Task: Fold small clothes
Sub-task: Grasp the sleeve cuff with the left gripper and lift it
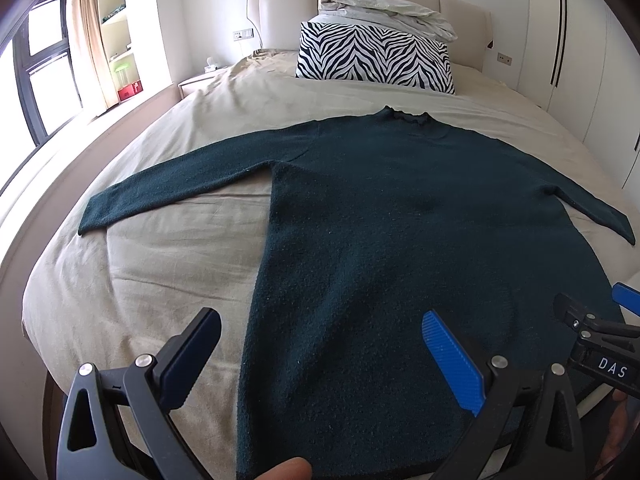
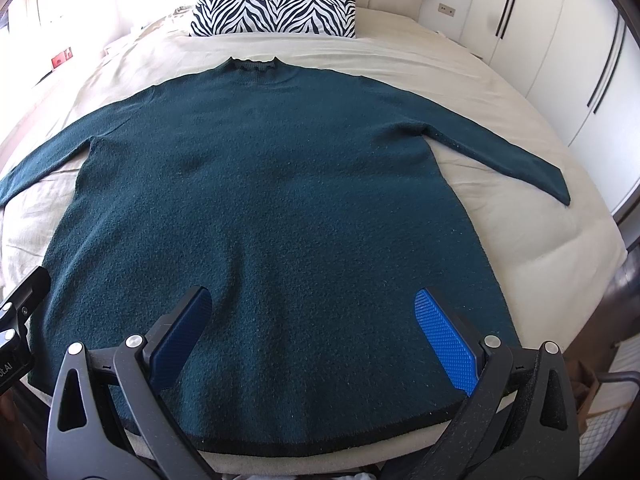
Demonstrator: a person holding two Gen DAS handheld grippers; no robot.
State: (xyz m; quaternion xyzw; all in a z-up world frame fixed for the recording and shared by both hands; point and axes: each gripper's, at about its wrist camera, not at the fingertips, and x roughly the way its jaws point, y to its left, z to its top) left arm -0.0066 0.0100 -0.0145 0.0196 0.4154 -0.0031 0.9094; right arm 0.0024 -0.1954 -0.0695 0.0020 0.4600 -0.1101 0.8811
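Note:
A dark teal knitted sweater (image 1: 380, 240) (image 2: 260, 200) lies flat on the bed, collar toward the headboard, both sleeves spread out to the sides. Its black-edged hem (image 2: 320, 446) reaches the bed's near edge. My left gripper (image 1: 320, 344) hovers open above the sweater's lower left side, one finger over the sheet, the other over the knit. My right gripper (image 2: 314, 320) is open above the lower middle of the sweater, with nothing between its blue pads (image 2: 444, 340). The right gripper's body (image 1: 600, 340) shows at the right edge of the left wrist view.
The beige bed sheet (image 1: 140, 280) surrounds the sweater. A zebra-print pillow (image 1: 376, 58) (image 2: 276, 8) and a crumpled white duvet (image 1: 384, 12) sit by the headboard. White wardrobe doors (image 2: 560, 60) stand on the right, a window and shelves (image 1: 60, 60) on the left. A fingertip (image 1: 288, 470) shows at the bottom.

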